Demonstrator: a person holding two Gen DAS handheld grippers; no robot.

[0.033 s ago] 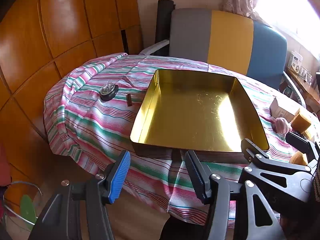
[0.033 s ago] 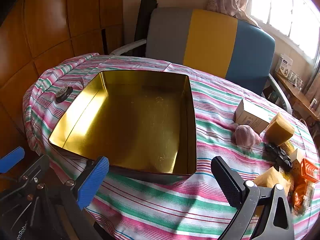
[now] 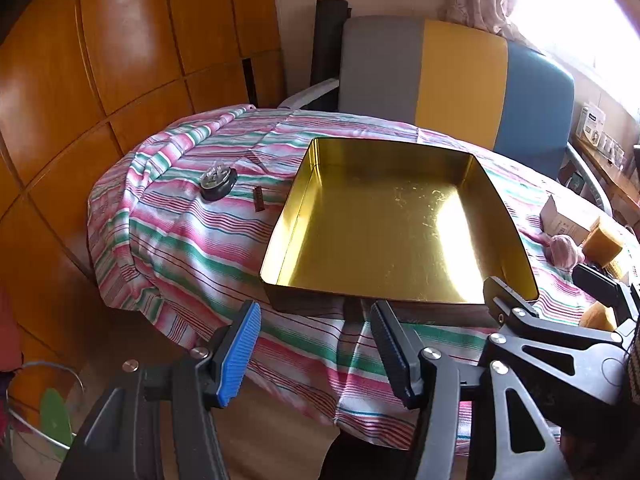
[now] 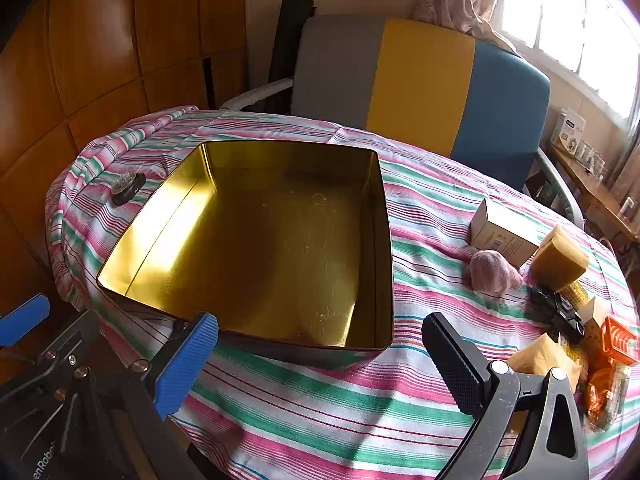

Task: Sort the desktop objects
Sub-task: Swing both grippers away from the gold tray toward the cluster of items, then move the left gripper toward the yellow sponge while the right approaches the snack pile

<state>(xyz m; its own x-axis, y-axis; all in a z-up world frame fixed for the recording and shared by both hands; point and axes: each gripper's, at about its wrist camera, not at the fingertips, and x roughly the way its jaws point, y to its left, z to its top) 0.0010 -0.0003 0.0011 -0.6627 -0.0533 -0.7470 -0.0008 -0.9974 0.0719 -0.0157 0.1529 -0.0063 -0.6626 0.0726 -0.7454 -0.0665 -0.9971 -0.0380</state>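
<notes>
An empty gold tin tray (image 3: 288, 216) (image 4: 380, 208) stands on a round table with a striped cloth (image 3: 192, 248) (image 4: 320, 408). My left gripper (image 3: 316, 348) is open and empty, held off the table's near edge. My right gripper (image 4: 320, 356) is open and empty, just before the tray's near wall. Left of the tray lie a round black object (image 3: 218, 182) (image 4: 127, 186) and a small brown piece (image 3: 259, 199). To the right lie a cardboard box (image 4: 502, 236), a pink ball (image 4: 492, 270), a yellow sponge (image 4: 558, 258), a black clip (image 4: 558, 314) and orange items (image 4: 612, 360).
A grey, yellow and blue chair (image 4: 420, 80) stands behind the table. Wooden panels (image 3: 120, 60) fill the left wall. A side shelf with small boxes (image 4: 572, 132) is at the far right under the window. A metal bin (image 3: 36, 408) stands on the floor at the lower left.
</notes>
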